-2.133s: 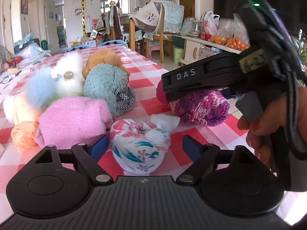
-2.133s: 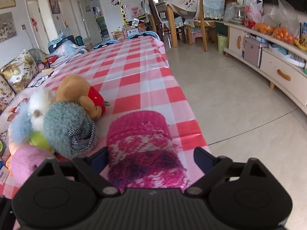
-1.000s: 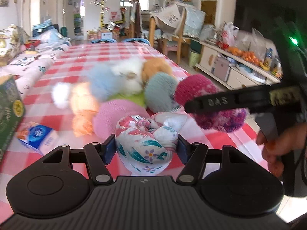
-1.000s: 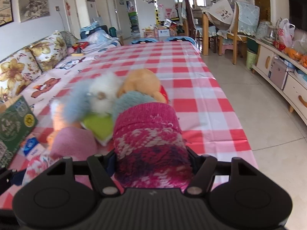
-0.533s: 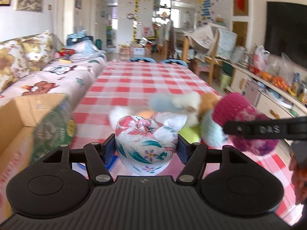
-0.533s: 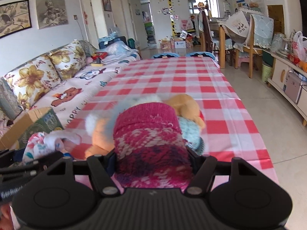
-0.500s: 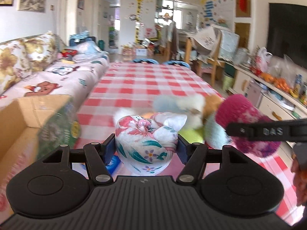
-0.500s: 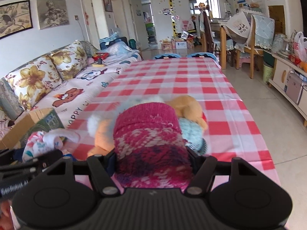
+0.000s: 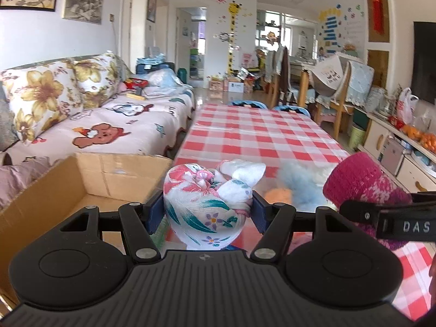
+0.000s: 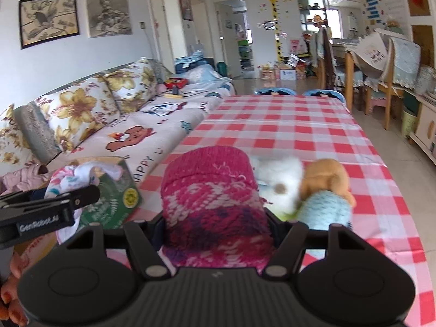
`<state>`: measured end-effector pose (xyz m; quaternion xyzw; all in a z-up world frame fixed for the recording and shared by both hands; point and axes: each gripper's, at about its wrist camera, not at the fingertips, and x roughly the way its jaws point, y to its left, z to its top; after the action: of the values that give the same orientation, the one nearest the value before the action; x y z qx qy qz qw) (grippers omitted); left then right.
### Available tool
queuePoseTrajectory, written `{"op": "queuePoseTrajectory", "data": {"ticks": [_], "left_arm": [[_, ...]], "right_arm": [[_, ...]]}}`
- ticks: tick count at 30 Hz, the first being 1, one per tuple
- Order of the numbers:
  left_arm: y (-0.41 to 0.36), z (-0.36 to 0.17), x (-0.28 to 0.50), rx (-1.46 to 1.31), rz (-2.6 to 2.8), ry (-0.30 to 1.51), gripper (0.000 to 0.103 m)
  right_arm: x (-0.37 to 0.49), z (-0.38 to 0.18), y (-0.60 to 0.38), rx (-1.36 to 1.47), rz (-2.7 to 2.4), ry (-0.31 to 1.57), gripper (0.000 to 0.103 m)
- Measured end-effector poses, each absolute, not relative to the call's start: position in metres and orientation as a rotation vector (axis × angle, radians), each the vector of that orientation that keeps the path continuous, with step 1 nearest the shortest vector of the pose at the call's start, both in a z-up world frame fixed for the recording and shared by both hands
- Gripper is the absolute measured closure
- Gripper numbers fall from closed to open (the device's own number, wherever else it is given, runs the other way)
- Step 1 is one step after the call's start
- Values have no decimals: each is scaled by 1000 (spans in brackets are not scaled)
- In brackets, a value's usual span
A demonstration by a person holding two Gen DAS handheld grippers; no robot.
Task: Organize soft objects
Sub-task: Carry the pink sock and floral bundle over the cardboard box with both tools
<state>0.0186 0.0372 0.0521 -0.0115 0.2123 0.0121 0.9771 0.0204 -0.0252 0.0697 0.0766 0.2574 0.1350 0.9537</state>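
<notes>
1. My left fingers (image 9: 208,212) clamp a knotted white cloth bundle printed with pink and teal flowers (image 9: 208,204), lifted clear of the red-and-white checked counter (image 9: 259,139).
2. My right fingers (image 10: 215,226) squeeze a rolled magenta-and-white knitted hat (image 10: 212,201), also off the counter.
3. An open brown cardboard box (image 9: 90,182) sits just left of my left fingers.
4. Beyond my right fingers, a white fluffy toy (image 10: 278,182), a tan plush (image 10: 324,177) and a pale blue knitted piece (image 10: 324,212) lie touching on the counter.
</notes>
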Motion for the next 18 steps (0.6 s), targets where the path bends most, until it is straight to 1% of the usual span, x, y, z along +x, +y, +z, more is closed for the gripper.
{"op": "queuePoseTrajectory", "data": {"ticks": [18], "left_arm": [[109, 63, 19, -78, 234, 416, 23]], "right_arm": [[33, 94, 71, 71, 470, 474, 35]]}}
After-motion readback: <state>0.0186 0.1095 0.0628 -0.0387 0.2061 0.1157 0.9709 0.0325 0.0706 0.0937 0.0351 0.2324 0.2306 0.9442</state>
